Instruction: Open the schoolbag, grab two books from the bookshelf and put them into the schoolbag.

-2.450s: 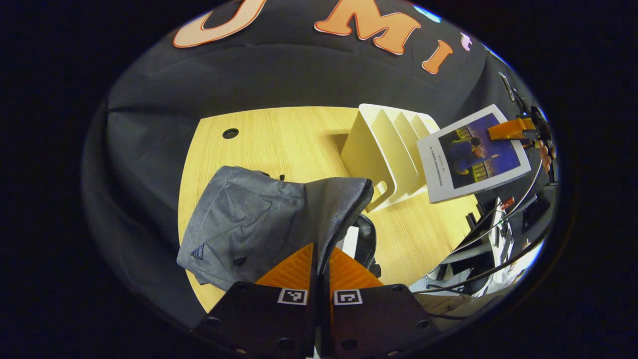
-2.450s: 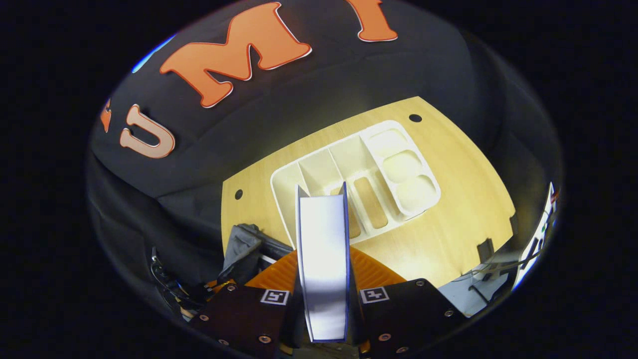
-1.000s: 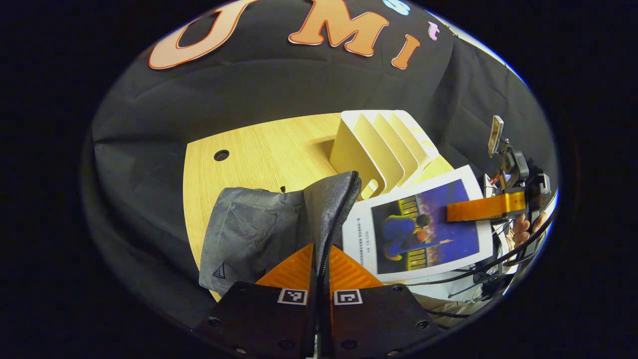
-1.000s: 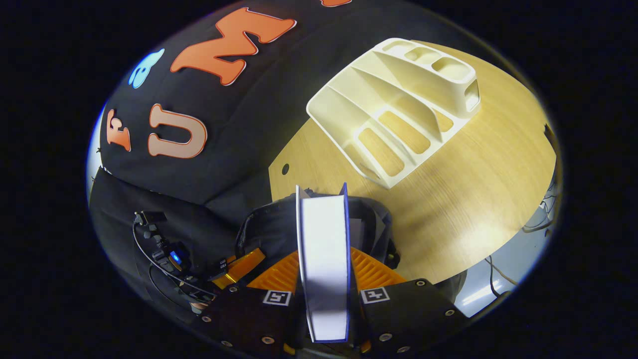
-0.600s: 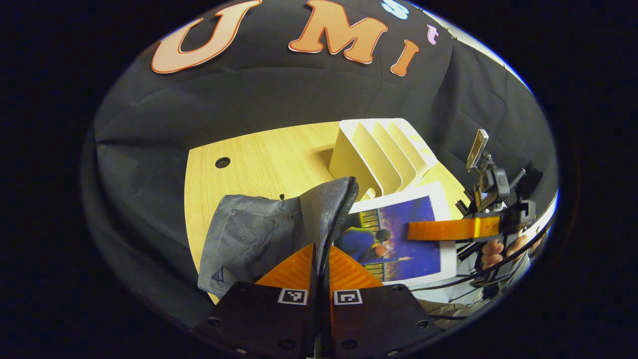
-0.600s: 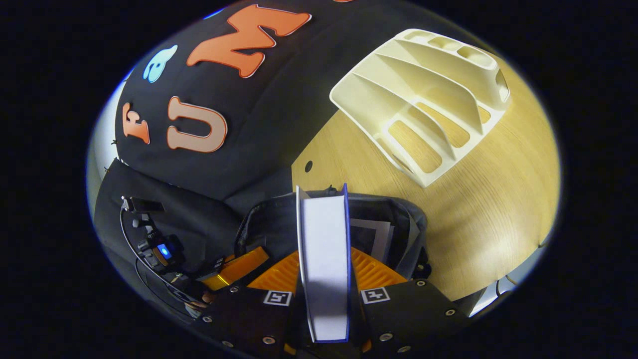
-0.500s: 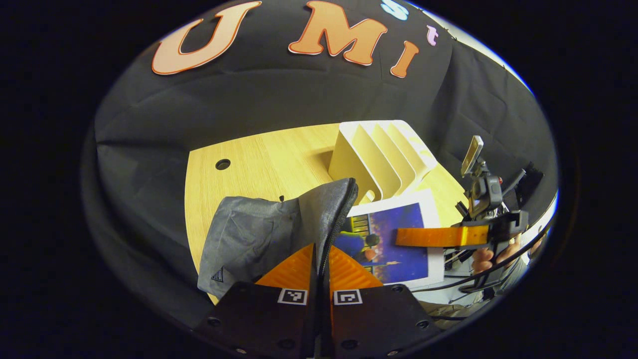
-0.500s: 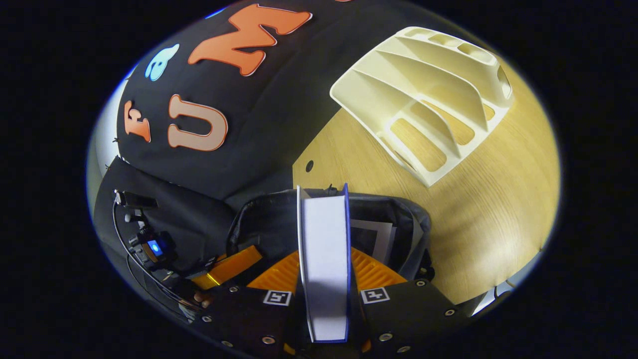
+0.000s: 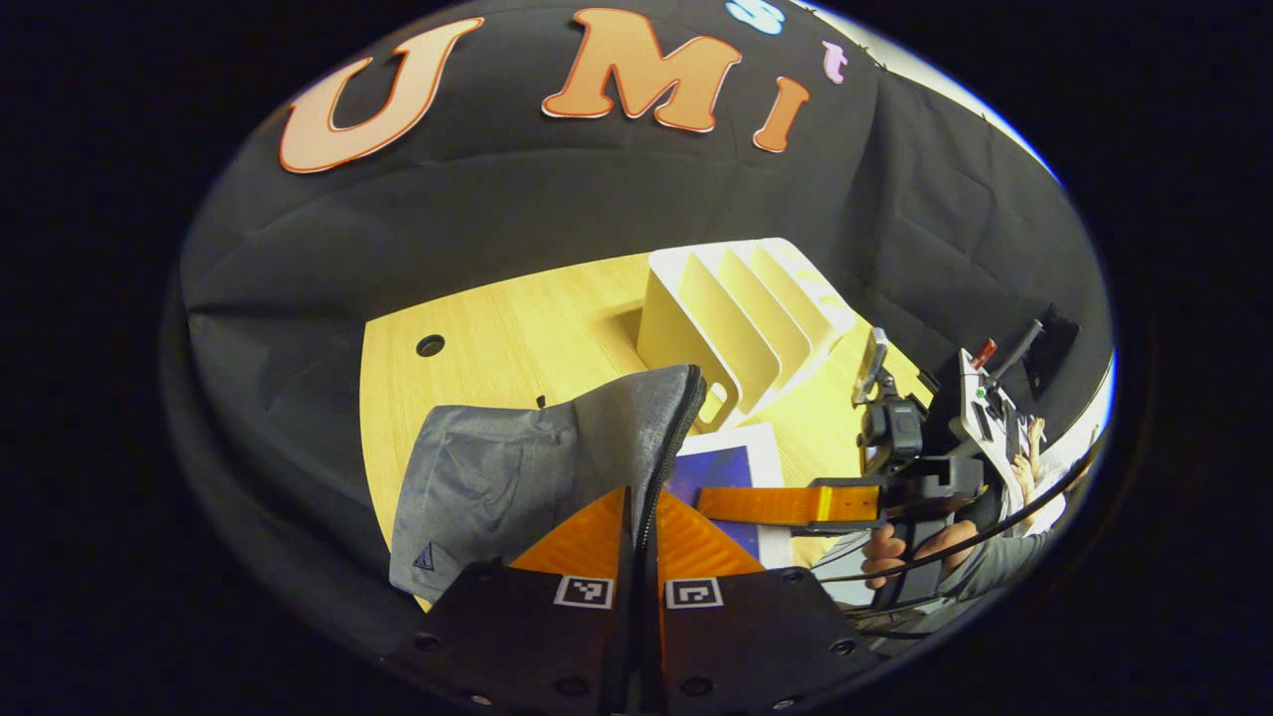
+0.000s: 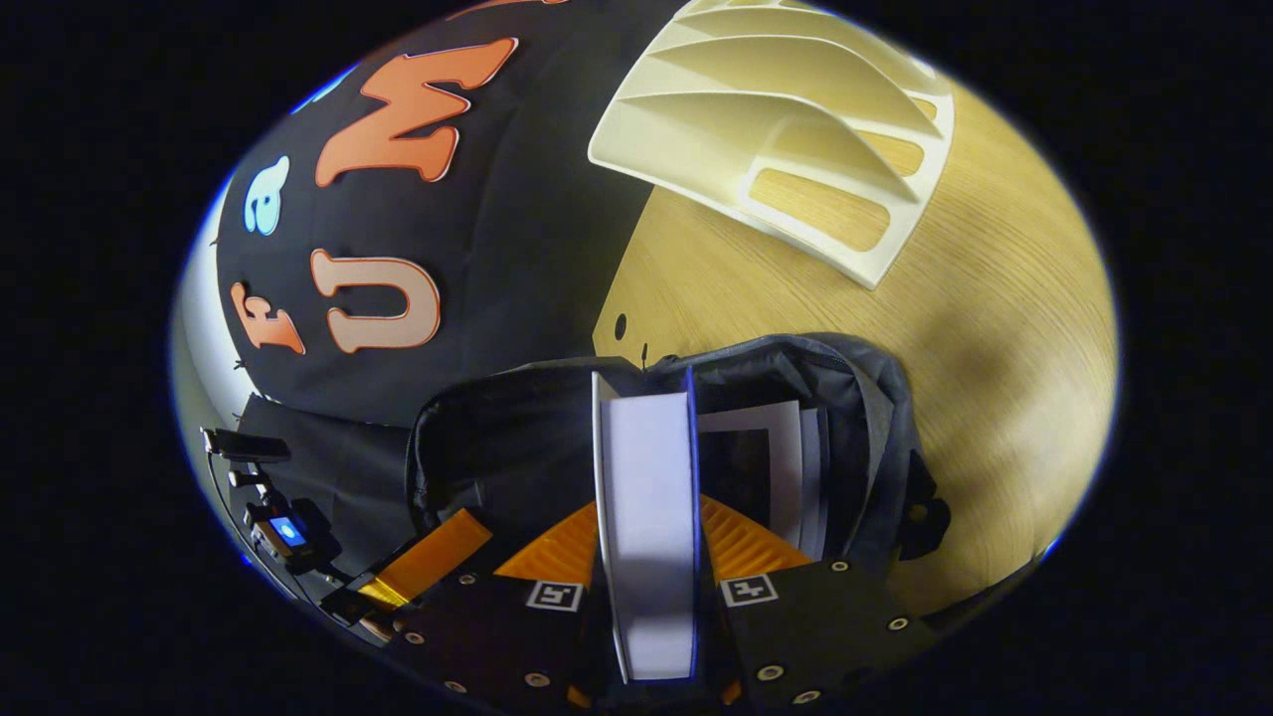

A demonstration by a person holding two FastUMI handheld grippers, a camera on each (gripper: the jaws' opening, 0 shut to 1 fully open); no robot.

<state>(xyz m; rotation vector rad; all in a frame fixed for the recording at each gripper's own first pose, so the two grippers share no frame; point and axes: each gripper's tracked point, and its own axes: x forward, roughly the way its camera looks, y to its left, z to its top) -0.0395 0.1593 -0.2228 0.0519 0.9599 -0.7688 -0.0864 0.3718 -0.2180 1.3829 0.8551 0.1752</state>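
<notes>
Grey fabric of the bag (image 9: 517,467) is pinched at its zip edge by the left tongs (image 9: 636,517), whose fingers sit closed on the rim and hold the mouth up. In the right gripper view the right tongs (image 10: 646,542) are clamped on a book (image 10: 646,517), one finger on each cover, its page edge facing the camera. A second ago that book hung over the surface at about 3 o'clock of the bag with its cover plain to see; in the left gripper view its leading half has now passed behind the raised rim, and only the white-edged trailing part (image 9: 731,467) shows beside the zip. The right gripper view looks into the dark bag (image 10: 796,378), where another book (image 10: 771,447) already stands just to the right of the held one. The rack (image 9: 741,313) at 12 o'clock of the bag looks bare of books. This reads as the second book going in; what remains is likely pushing it deeper and letting go.
</notes>
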